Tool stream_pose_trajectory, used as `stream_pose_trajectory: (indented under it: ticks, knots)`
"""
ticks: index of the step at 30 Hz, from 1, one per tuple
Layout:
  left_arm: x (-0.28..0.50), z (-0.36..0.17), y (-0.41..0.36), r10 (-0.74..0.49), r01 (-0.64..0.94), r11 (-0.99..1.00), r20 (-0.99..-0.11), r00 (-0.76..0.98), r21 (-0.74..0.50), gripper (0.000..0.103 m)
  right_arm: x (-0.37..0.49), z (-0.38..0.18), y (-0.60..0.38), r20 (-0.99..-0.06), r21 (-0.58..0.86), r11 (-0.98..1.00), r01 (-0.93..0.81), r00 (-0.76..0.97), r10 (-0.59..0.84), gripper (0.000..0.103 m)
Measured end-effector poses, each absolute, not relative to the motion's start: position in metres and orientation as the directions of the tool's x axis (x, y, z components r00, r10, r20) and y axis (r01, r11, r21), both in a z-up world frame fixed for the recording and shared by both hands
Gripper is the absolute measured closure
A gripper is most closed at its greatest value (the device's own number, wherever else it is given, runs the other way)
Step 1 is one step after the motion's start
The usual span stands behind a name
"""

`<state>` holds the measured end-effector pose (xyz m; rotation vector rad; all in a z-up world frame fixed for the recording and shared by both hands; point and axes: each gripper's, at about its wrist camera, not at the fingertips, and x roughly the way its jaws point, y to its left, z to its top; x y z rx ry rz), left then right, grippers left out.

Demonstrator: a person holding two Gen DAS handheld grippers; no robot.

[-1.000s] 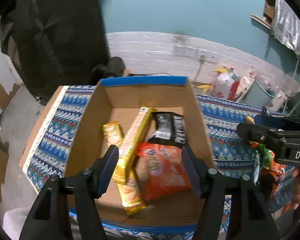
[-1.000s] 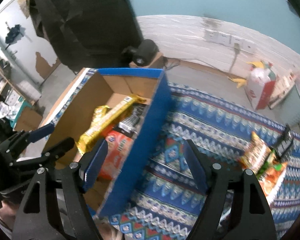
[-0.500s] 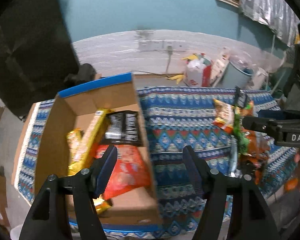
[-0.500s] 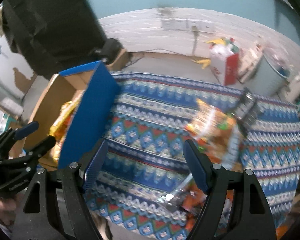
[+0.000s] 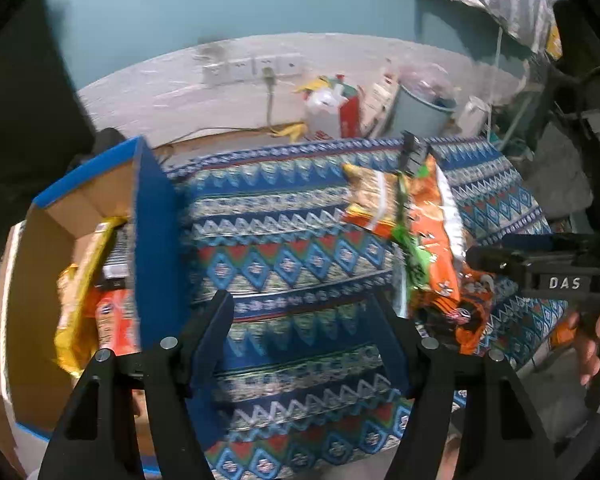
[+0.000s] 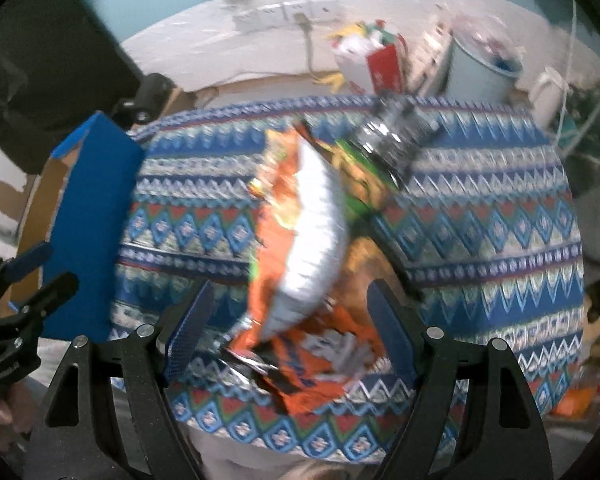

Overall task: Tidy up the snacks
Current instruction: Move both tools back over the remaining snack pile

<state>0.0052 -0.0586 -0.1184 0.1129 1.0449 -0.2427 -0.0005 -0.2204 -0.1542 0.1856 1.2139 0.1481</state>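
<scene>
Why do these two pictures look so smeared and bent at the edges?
Left wrist view: a fisheye lens curves the wall and darkens the corners; the blue box and patterned cloth are streaked by motion blur. Right wrist view: same curving, heavier blur; the snack pile is smeared, its silver bag glaring white.

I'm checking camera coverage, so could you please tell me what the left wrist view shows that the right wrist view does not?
Only the left wrist view looks into the cardboard box, showing a yellow packet and an orange packet inside. Only the right wrist view shows the pile's silver-backed bag lying between the right gripper's open jaws. Both show the patterned cloth, the loose snack pile and the box's blue wall.
</scene>
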Motion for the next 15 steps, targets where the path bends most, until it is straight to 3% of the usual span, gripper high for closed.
stream_pose_trajectory:
  ticks: [15]
  knots:
    - [0.014,-0.15,-0.101,-0.126,0.321,0.947,-0.899,0.42,0.016,0.033,-0.012,-0.218,-0.258,-0.938,0.293,0.94,0.173,0.242,0.248,0.023]
